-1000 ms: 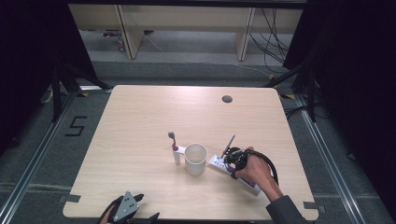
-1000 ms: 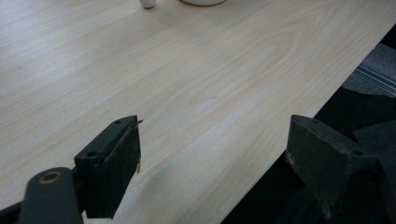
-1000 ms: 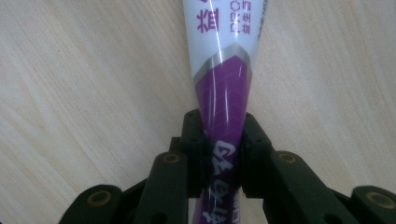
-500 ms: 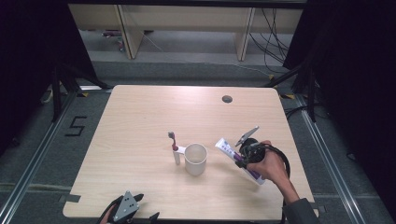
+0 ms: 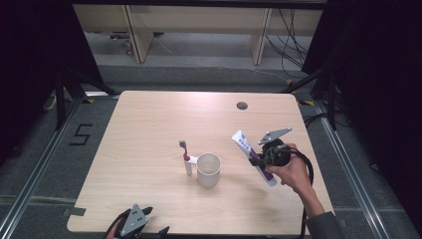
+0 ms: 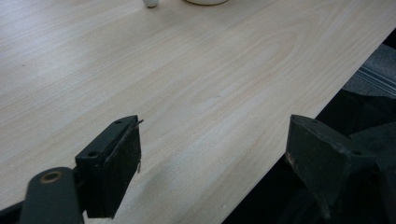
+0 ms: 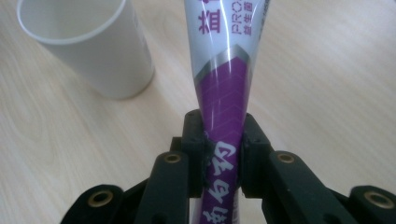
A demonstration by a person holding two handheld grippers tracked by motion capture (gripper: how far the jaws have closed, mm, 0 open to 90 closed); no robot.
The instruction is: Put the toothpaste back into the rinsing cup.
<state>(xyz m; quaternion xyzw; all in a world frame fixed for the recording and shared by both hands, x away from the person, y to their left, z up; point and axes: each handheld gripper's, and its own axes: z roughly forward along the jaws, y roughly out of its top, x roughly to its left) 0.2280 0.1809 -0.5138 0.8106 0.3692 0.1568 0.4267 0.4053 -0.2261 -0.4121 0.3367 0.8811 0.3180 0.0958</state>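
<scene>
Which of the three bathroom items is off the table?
The purple-and-white toothpaste tube, clamped in the right gripper above the wood. The white cup and the toothbrush beside it both stand on the table.

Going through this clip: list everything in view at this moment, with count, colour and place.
tube: 1, white and purple, held off the table right of the cup, tilted
cup: 1, white, upright near the table's middle
toothbrush: 1, white handle with a red band, standing just left of the cup
table: 1, light wood, with a dark round hole near its far edge
shelves: pale wood, on the floor beyond the table
right gripper: 1, black, jaws shut on the tube
left gripper: 1, black, jaws open, at the table's near edge
right hand: 1, holding the right gripper
</scene>
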